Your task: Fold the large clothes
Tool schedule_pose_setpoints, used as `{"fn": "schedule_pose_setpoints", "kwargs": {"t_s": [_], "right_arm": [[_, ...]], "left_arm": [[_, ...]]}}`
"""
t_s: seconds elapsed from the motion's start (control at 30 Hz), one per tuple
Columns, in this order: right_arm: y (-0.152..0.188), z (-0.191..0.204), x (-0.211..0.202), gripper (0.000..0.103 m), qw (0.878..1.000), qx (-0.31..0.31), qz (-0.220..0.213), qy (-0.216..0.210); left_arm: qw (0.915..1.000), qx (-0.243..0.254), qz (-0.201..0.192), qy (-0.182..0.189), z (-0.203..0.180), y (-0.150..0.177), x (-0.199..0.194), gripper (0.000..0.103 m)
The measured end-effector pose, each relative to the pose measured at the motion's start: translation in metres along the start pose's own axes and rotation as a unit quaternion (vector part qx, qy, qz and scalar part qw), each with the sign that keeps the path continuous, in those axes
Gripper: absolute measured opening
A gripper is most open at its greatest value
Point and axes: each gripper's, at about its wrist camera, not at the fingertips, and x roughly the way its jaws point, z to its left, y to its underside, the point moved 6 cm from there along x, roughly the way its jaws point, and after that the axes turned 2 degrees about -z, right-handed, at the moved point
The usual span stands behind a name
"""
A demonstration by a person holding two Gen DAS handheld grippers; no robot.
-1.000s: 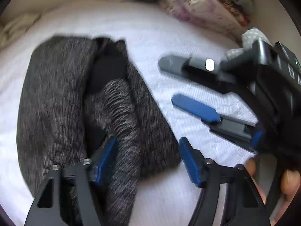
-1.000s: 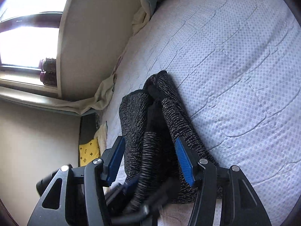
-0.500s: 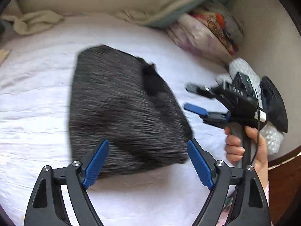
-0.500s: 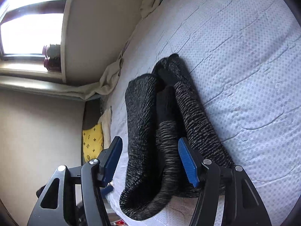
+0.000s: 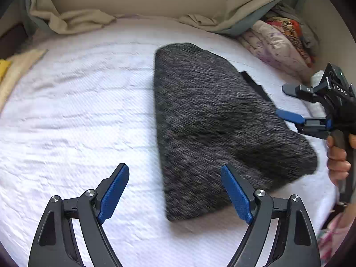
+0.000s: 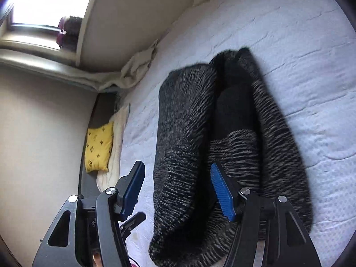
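Left wrist view: one grey-and-black marled knit sweater lies folded on the white bedsheet, right of centre. Its long axis runs from a narrow, rounded end far up the bed to a broader end near the camera, slanting toward the lower right. A black strip shows along its right edge. Two tools are visible. The left tool is released, its two blue pads spread wide; the left pad is over bare sheet, the right pad over the sweater's near edge, and nothing is clamped between them. The right tool enters from the right edge, held in a hand; its jaws stand apart and empty, just beside the sweater's right side. One beige blanket is bunched along the head of the bed, and a pile of patterned bedding sits in the far right corner.

Right wrist view: the same sweater stretches away from the camera in long rolled folds with a dark centre. The right tool is partly open, the sweater's near edge lying below and between its pads, ungripped. One yellow patterned cushion lies beside the bed, under one window.
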Motion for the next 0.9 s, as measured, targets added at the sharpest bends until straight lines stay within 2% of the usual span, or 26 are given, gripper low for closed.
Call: {"fn": "schedule_pose_setpoints", "kwargs": {"t_s": [0.13, 0.2, 0.23, 0.27, 0.33, 0.37, 0.47, 0.53, 0.63, 0.7, 0.73, 0.8, 0.83, 0.87, 0.9], "right_arm": [[0.007, -0.001, 0.036, 0.060, 0.999, -0.006, 0.031, 0.025], [0.011, 0.006, 0.052, 0.060, 0.998, -0.034, 0.044, 0.034], [0.013, 0.009, 0.057, 0.054, 0.997, -0.051, 0.047, 0.044], [0.015, 0.012, 0.062, 0.036, 0.995, -0.072, 0.050, 0.056], [0.021, 0.011, 0.067, 0.021, 0.991, -0.094, 0.059, 0.074], [0.020, 0.009, 0.064, 0.016, 0.992, -0.090, 0.056, 0.075], [0.009, 0.007, 0.044, 0.011, 0.993, -0.084, 0.036, 0.073], [0.004, 0.000, 0.032, 0.011, 0.992, -0.087, 0.025, 0.085], [0.006, -0.026, 0.037, 0.011, 0.993, -0.055, 0.034, 0.096], [0.009, -0.029, 0.039, 0.015, 0.995, -0.043, 0.043, 0.081], [0.008, -0.027, 0.036, 0.021, 0.995, -0.041, 0.044, 0.077], [0.003, -0.021, 0.018, 0.037, 0.997, -0.035, 0.031, 0.069], [-0.001, -0.018, 0.008, 0.051, 0.997, -0.040, 0.016, 0.067], [-0.007, -0.015, -0.006, 0.062, 0.997, -0.046, -0.006, 0.067], [-0.012, -0.015, -0.020, 0.064, 0.996, -0.049, -0.024, 0.069]], "left_arm": [[0.9988, 0.031, -0.002, -0.037, 0.005, -0.012, 0.011, 0.088], [0.9982, 0.041, 0.001, -0.045, 0.006, -0.019, 0.018, 0.088], [0.9977, 0.045, 0.006, -0.051, 0.007, -0.023, 0.023, 0.088], [0.9972, 0.047, 0.009, -0.057, 0.007, -0.025, 0.028, 0.088], [0.9964, 0.050, 0.011, -0.068, 0.006, -0.030, 0.034, 0.088], [0.9966, 0.049, 0.005, -0.066, 0.004, -0.032, 0.034, 0.088], [0.9957, 0.063, -0.013, -0.066, -0.005, -0.028, 0.031, 0.088], [0.9954, 0.077, -0.005, -0.058, -0.011, -0.021, 0.038, 0.088], [0.9953, 0.077, 0.007, -0.059, -0.012, -0.014, 0.049, 0.088], [0.9970, 0.059, 0.019, -0.046, -0.008, -0.011, 0.054, 0.088], [0.9978, 0.048, 0.022, -0.041, -0.006, -0.011, 0.056, 0.088], [0.9981, 0.041, 0.026, -0.038, -0.003, -0.010, 0.057, 0.088], [0.9981, 0.041, 0.027, -0.038, -0.002, -0.010, 0.057, 0.088], [0.9980, 0.042, 0.026, -0.038, -0.002, -0.013, 0.057, 0.088], [0.9980, 0.042, 0.026, -0.040, -0.003, -0.013, 0.057, 0.088]]}}
